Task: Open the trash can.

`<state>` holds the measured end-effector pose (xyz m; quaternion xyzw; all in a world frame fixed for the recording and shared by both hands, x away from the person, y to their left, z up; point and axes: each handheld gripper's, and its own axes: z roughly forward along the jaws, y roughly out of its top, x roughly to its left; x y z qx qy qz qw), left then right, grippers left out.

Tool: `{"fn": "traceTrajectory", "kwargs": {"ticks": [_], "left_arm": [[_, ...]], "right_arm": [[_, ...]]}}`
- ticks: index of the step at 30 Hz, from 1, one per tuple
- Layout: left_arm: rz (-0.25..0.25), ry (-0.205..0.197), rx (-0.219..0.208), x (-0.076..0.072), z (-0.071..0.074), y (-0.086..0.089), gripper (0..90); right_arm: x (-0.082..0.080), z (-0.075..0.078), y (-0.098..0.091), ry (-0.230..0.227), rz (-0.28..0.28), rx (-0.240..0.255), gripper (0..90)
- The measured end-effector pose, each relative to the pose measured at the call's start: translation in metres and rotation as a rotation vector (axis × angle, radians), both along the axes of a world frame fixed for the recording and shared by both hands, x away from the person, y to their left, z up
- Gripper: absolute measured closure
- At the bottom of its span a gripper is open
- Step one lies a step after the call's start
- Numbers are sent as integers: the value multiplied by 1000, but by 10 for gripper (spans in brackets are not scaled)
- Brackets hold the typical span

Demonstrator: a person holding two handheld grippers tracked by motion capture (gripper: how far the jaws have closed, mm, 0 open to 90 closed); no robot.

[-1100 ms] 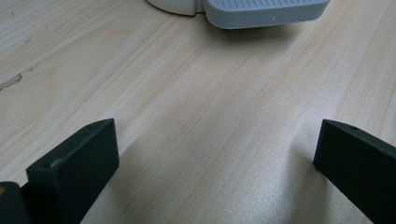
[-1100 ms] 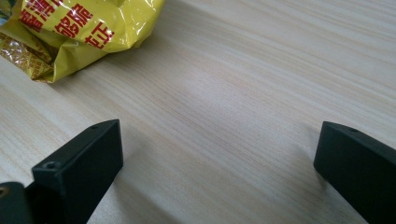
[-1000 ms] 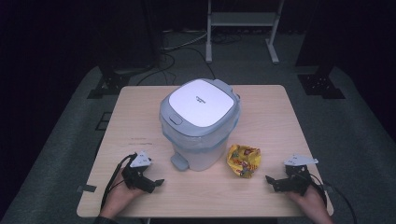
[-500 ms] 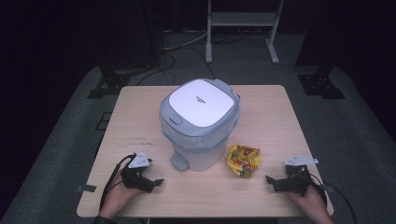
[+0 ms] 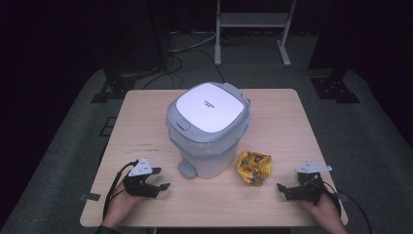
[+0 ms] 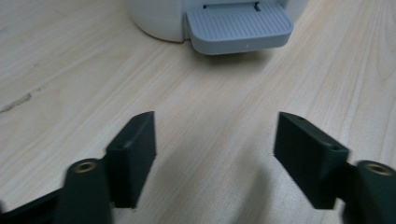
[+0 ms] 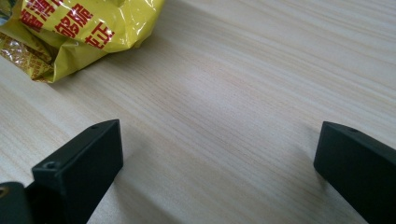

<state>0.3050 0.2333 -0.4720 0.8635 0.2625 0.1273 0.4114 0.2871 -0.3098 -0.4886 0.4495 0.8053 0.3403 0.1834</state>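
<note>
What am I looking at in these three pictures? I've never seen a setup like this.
A person sits at a wooden table with a two-jawed tool in each hand. The wide picture looks down from above. It shows the left hand-held gripper and the right hand-held gripper. The other two pictures come from cameras riding on those tools, looking along their black jaws. On the table stand a pedal bin, lid shut, and a crumpled yellow snack bag. The left camera faces the bin's pedal, the right one the bag. Both tools hold nothing. The left jaws have just been closing, with nothing between them.
</note>
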Motion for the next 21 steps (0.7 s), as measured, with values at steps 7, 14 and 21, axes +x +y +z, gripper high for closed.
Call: {"fn": "traceTrajectory", "kwargs": {"ticks": [7,14,21], "left_arm": [[13,6,-59,-4,8,3,516],[18,2,-89,-5,21,3,696],[30,32,-120,-4,29,6,828]], "right_arm": [[0,0,0,0,0,0,3],[0,0,1,0,22,1,3],[-1,0,1,0,24,1,3]]}}
